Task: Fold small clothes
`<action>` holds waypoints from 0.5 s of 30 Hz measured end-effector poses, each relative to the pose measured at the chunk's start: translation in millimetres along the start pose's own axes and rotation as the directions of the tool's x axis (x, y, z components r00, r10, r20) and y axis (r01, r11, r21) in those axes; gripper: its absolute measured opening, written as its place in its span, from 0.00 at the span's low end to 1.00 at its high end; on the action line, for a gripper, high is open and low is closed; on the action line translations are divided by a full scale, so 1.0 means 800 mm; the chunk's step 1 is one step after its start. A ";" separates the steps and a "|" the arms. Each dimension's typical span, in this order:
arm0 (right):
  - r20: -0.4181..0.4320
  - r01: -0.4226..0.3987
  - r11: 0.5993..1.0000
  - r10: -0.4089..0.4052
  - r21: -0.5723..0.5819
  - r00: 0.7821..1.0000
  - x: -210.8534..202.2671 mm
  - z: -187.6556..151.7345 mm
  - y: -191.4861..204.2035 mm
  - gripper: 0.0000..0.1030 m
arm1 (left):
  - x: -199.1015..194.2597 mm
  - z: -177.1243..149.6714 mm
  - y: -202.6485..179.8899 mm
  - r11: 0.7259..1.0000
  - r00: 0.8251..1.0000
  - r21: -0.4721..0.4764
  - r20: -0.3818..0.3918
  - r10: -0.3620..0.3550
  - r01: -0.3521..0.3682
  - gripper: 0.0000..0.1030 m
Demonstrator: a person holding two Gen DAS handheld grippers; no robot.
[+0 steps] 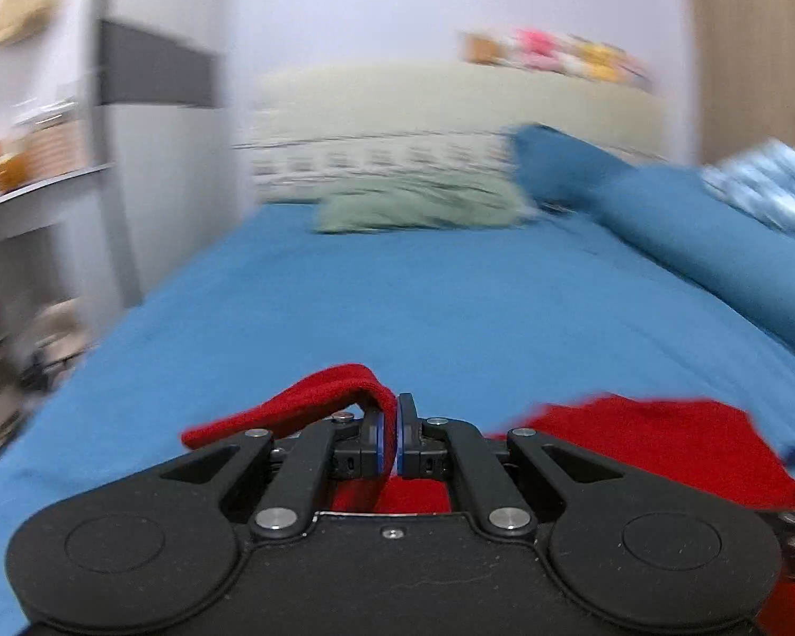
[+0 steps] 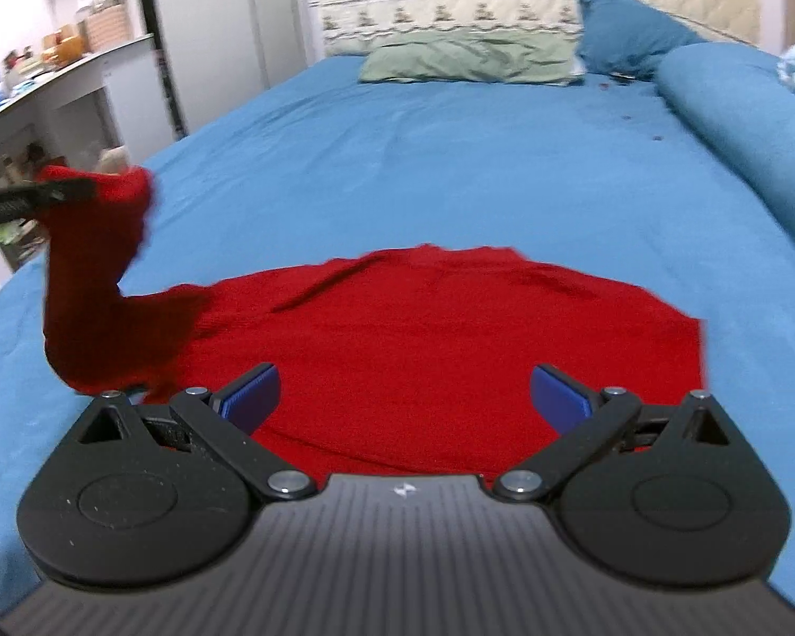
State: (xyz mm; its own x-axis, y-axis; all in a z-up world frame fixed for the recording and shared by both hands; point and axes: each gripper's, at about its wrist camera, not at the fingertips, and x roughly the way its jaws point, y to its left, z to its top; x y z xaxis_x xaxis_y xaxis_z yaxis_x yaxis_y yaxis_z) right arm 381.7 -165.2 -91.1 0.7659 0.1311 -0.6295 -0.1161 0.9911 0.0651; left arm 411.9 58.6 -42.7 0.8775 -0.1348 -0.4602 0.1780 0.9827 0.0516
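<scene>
A small red knit garment (image 2: 440, 339) lies spread on the blue bedsheet (image 2: 424, 159). My left gripper (image 1: 396, 424) is shut on the garment's left sleeve (image 1: 312, 403) and holds it lifted off the bed; the raised sleeve (image 2: 100, 275) and the left gripper's fingers (image 2: 37, 199) show at the left of the right wrist view. My right gripper (image 2: 405, 397) is open and empty, just above the garment's near edge. The garment's body (image 1: 652, 445) shows at the right in the left wrist view.
A green pillow (image 2: 471, 61) and a blue pillow (image 2: 630, 32) lie at the headboard. A rolled blue duvet (image 2: 747, 127) runs along the bed's right side. A white desk with clutter (image 2: 53, 74) and a cabinet (image 2: 222, 32) stand left of the bed.
</scene>
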 end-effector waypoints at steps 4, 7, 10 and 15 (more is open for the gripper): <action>-0.027 0.055 0.998 -0.054 0.043 0.998 -0.007 -0.011 -0.045 1.00 | 0.045 -0.045 -0.102 0.992 0.985 0.040 -0.123 -0.118 0.124 0.03; -0.065 0.085 0.995 -0.082 0.059 0.995 -0.006 -0.025 -0.075 1.00 | 0.077 -0.091 -0.148 0.986 0.962 0.045 -0.231 -0.147 0.162 0.03; -0.091 0.099 0.993 -0.094 0.060 0.991 -0.002 -0.039 -0.095 1.00 | 0.088 -0.120 -0.168 0.984 0.949 0.062 -0.282 -0.141 0.164 0.04; -0.093 0.095 0.994 -0.090 0.051 0.992 0.000 -0.047 -0.103 1.00 | 0.076 -0.121 -0.163 0.982 0.951 0.068 -0.268 -0.154 0.178 0.20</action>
State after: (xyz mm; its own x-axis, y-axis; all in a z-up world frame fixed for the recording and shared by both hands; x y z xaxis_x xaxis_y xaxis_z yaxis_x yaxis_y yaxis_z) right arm 367.8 -247.4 -125.7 0.7113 0.0383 -0.7018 -0.0104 0.9990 0.0440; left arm 398.9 -65.1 -163.0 0.6881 -0.2454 -0.6829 0.3613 0.9320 0.0292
